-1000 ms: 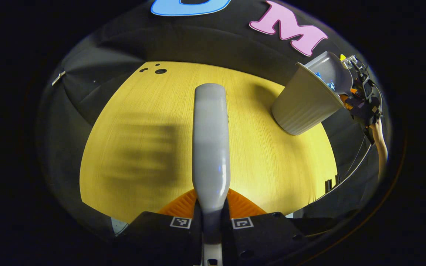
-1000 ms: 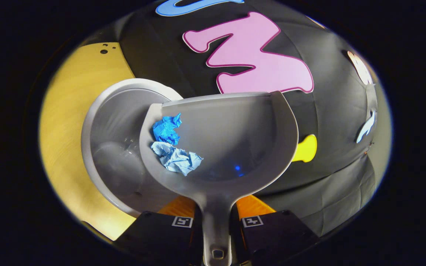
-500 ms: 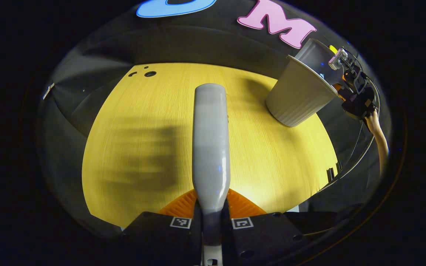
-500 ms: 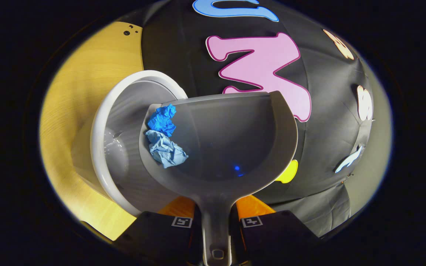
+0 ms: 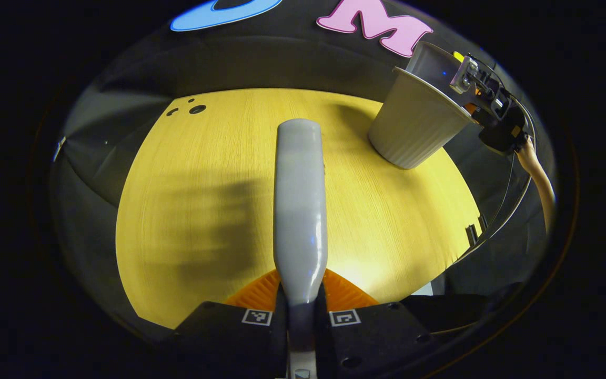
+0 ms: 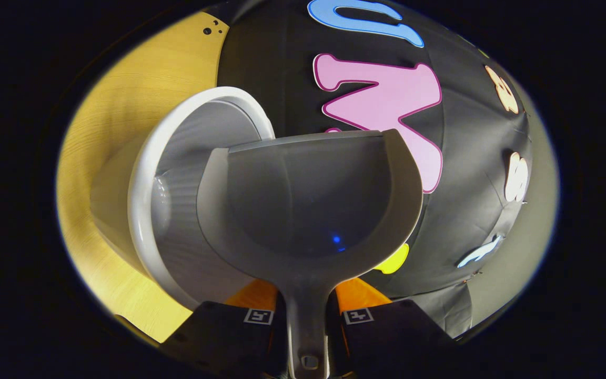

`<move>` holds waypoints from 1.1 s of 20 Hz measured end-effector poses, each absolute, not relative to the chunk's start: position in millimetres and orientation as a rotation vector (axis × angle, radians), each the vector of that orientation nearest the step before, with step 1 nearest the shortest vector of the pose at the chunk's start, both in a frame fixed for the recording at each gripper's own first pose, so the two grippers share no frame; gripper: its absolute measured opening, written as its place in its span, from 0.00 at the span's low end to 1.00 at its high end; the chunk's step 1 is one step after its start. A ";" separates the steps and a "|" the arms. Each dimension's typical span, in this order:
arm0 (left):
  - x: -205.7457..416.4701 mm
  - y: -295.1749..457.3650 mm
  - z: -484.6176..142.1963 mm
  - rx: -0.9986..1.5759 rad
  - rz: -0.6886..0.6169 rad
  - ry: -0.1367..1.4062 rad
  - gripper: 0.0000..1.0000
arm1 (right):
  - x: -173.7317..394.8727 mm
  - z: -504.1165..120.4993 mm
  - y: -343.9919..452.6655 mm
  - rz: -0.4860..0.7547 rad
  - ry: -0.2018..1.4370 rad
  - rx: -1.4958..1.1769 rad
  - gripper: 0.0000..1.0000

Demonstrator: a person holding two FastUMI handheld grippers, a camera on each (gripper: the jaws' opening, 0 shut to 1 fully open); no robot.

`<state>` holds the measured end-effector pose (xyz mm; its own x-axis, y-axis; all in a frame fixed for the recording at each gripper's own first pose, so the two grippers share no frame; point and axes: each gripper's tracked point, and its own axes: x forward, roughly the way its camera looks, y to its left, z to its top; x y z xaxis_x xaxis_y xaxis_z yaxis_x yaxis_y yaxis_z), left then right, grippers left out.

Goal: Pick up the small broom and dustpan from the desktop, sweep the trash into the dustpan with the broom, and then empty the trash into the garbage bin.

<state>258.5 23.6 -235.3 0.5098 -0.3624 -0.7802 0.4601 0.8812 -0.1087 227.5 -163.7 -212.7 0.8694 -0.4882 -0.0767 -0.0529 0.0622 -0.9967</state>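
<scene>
Both jaws are clamping handles: your right gripper (image 6: pixel 307 321) is tipping the light, stiff, slippery dustpan (image 6: pixel 308 205) over the garbage bin (image 6: pixel 177 173) near the surface's far-right corner; left gripper (image 5: pixel 301 318) is pinching the broom (image 5: pixel 300 205).

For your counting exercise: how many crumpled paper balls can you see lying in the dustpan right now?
0. The dustpan, tipped over the garbage bin by the right claw, has a bare inner surface. Any paper may lie inside the bin, whose bottom is hidden behind the pan.

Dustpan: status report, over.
Right tool shut on dustpan, tipped over bin, pan empty. Left tool shut on broom. Nothing blocking.
</scene>
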 end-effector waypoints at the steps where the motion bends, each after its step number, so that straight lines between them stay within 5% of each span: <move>1: 258.6 23.4 -234.5 0.116 -0.498 0.908 0.25 | 226.3 -212.6 -165.9 -0.344 0.467 -1.459 0.33; 14: 261.9 36.0 -214.6 0.027 -0.447 0.834 0.25 | 207.4 -152.9 -167.6 -0.457 0.425 -0.864 0.33; 22: 254.6 58.8 -217.7 0.009 -0.388 0.810 0.25 | 201.4 -123.9 -136.1 -0.329 0.404 -0.422 0.33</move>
<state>254.6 58.8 -217.7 0.6229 -0.3346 -0.7071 0.3417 0.9295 -0.1389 201.4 -136.1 -123.9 0.8691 -0.3871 -0.3079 0.2227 0.8621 -0.4551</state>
